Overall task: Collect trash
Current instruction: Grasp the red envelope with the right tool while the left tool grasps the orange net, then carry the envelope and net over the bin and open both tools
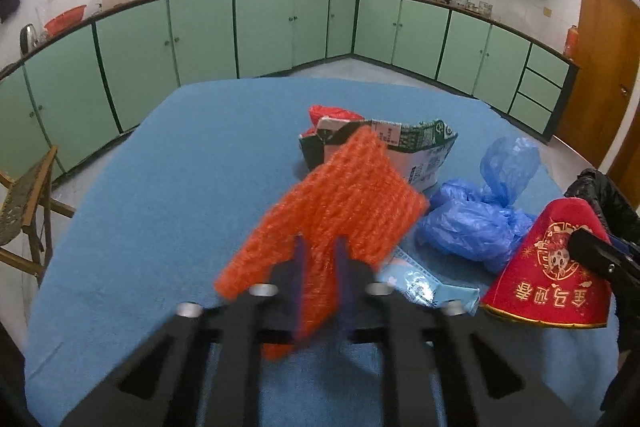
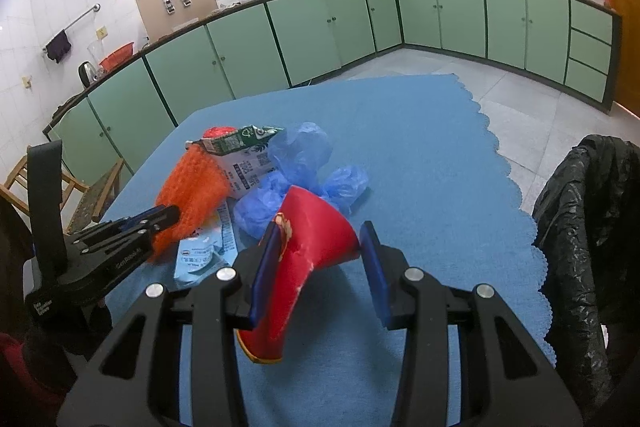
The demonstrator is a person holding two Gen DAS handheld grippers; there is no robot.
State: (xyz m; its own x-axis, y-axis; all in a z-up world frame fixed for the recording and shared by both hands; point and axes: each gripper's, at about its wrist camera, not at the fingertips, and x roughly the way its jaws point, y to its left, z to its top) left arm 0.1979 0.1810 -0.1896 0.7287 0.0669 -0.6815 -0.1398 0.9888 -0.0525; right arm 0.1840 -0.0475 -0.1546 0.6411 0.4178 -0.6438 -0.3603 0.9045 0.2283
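While a wooden folding chair (image 1: 28, 203) stands off the left edge, the table under its blue scalloped cloth (image 1: 192, 163) carries a small heap of rubbish near its middle. Furthest left in the heap, the left gripper (image 1: 320, 247) has its two dark fingers pressed onto an orange foam-net fruit sleeve (image 1: 340, 211), which it pinches near the sleeve's near end so that the netting stands tilted above the cloth. Just behind the sleeve lies a torn green-and-white milk carton (image 1: 404, 147), with a crumpled red wrapper (image 1: 332, 115) showing at its far left corner. Below the sleeve, flat on the cloth, rests a pale blue printed sachet (image 1: 424, 287), partly hidden by the gripper. To the right of the carton sits a knotted blue plastic bag (image 1: 476, 223), touching the sachet's far edge. Further right, the right gripper (image 2: 320, 267) stands with its blue-padded fingers (image 2: 374, 267) spread wide; a red paper cone-shaped packet with gold print (image 2: 316, 239) lies between them, its left side against the left pad while the right pad stays apart from it. At the far right, beyond the table's scalloped edge, a black plastic rubbish bag (image 2: 588, 227) hangs open, well apart from the heap. Green cabinets (image 1: 280, 27) line the far wall.
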